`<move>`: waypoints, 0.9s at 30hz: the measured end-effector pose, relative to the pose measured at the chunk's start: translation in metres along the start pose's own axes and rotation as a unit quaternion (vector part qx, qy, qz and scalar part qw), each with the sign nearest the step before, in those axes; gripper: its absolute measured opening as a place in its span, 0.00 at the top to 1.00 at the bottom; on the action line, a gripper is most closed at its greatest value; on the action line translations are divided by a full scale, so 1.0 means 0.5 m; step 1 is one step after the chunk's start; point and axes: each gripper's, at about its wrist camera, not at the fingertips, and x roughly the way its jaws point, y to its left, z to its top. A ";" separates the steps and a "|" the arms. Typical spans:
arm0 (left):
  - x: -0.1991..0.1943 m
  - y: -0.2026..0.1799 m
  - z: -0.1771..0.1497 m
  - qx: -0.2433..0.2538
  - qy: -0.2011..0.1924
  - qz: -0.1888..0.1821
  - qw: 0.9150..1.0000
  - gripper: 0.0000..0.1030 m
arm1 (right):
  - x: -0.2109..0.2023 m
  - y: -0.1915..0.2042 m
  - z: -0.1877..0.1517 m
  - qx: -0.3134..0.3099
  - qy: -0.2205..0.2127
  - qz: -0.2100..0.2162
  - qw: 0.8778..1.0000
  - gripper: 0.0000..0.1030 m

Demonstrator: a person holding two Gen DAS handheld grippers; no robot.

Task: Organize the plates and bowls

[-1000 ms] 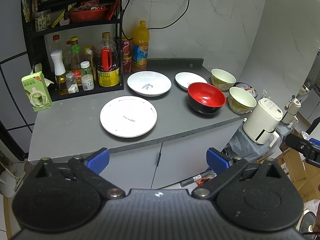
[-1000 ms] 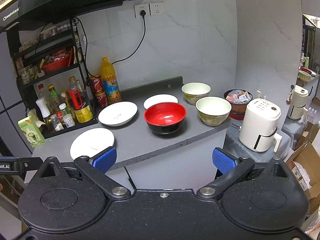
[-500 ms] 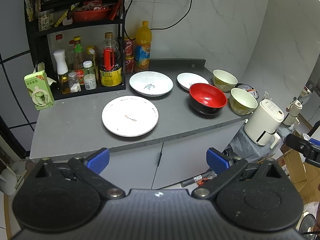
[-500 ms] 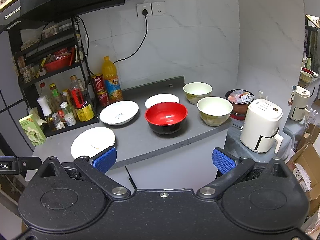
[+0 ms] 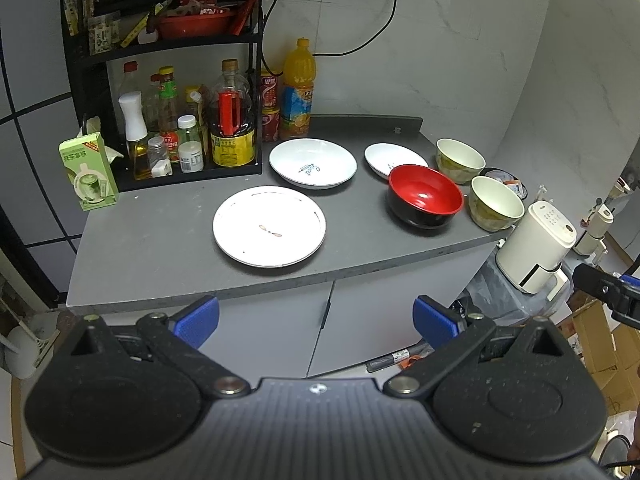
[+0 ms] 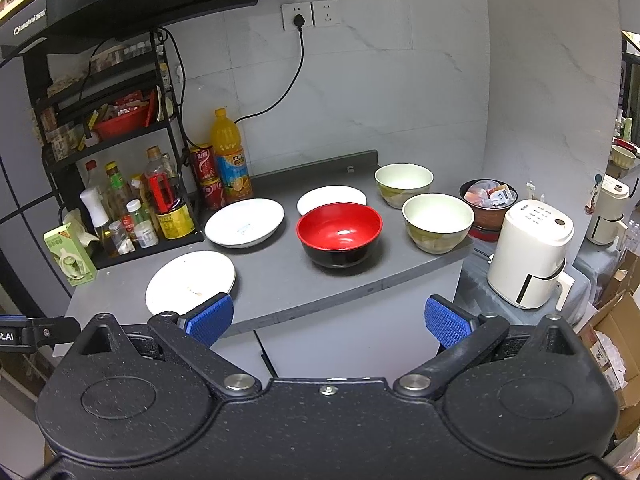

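Observation:
On the grey counter (image 5: 160, 248) lie a large flat white plate (image 5: 269, 226), a deeper white plate (image 5: 313, 163) behind it, and a small white plate (image 5: 394, 158). A red-and-black bowl (image 5: 425, 196) stands right of them, with two cream bowls (image 5: 460, 159) (image 5: 496, 203) further right. In the right wrist view the same red bowl (image 6: 339, 234) sits mid-counter. My left gripper (image 5: 316, 322) hangs open in front of the counter edge, holding nothing. My right gripper (image 6: 329, 320) is open too, off the counter, empty.
A black rack of bottles (image 5: 180, 128) and a green carton (image 5: 89, 171) fill the counter's left back. An orange juice bottle (image 5: 298, 92) stands by the wall. A cream appliance (image 5: 534, 248) and a brown bowl of packets (image 6: 489, 204) sit beside the counter's right end; cardboard boxes (image 6: 612, 340) lie below.
Both views have shifted slightly: the counter and dishes sit a little lower and to the right in the frames. No dish has moved; both grippers stay open.

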 end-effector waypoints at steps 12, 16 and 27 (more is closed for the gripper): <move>0.004 0.003 0.006 -0.013 0.003 0.011 1.000 0.01 | 0.018 0.000 0.017 -0.011 0.004 0.012 1.000 0.00; 0.014 0.000 0.013 -0.015 0.005 0.013 1.000 0.01 | 0.027 -0.001 0.019 -0.009 0.006 0.012 1.000 0.00; 0.091 -0.023 0.060 -0.005 0.010 -0.006 1.000 0.01 | 0.102 -0.030 0.039 0.013 0.012 -0.001 1.000 0.00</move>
